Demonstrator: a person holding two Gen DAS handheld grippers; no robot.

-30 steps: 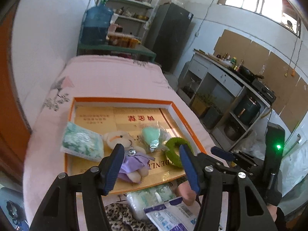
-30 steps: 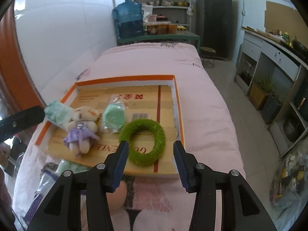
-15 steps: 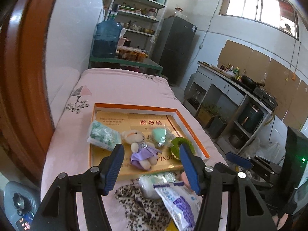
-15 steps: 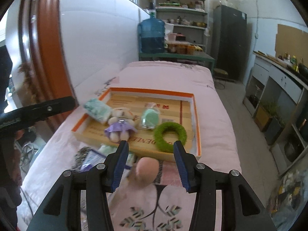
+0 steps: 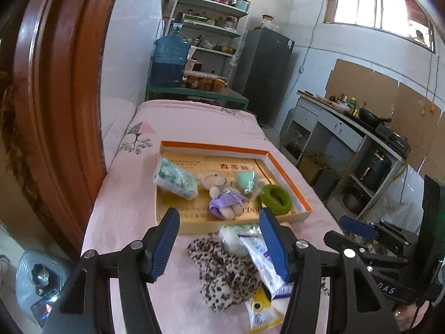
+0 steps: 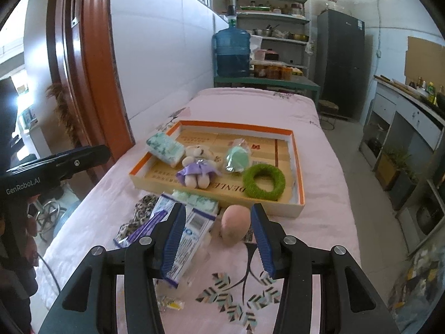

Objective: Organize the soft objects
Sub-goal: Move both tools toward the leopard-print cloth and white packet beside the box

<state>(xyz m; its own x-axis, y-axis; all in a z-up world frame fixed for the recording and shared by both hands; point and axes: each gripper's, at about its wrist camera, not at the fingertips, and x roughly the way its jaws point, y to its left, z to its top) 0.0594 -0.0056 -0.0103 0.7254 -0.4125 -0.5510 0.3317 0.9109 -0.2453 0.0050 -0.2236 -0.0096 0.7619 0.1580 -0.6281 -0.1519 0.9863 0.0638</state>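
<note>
An orange-rimmed cardboard tray (image 5: pixel 289 178) (image 6: pixel 299 167) lies on the pink bed. In it are a green-patterned tissue pack (image 5: pixel 175 178) (image 6: pixel 165 146), a small bear in a purple dress (image 5: pixel 224 197) (image 6: pixel 197 167), a mint item in clear wrap (image 5: pixel 246 181) (image 6: pixel 236 158) and a green fuzzy ring (image 5: pixel 276 199) (image 6: pixel 264 182). In front of the tray lie a leopard-print cloth (image 5: pixel 225 272) (image 6: pixel 139 211), a white-and-blue packet (image 5: pixel 261 261) (image 6: pixel 189 231), a pale green bundle (image 5: pixel 233 239) (image 6: pixel 198 199) and a peach soft ball (image 6: pixel 235 224). My left gripper (image 5: pixel 218 246) and right gripper (image 6: pixel 218 239) both hover open and hold nothing.
A brown wooden door frame (image 5: pixel 55 111) stands left of the bed. A green table with a blue water jug (image 6: pixel 232 53), shelves and a dark fridge (image 6: pixel 340 61) stand beyond the bed's far end. A kitchen counter (image 5: pixel 350 128) runs along the right. A fan (image 5: pixel 39 278) sits on the floor.
Both grippers have pulled back and up from the tray. The loose items in front of the tray have come into view. Jaws stayed open.
</note>
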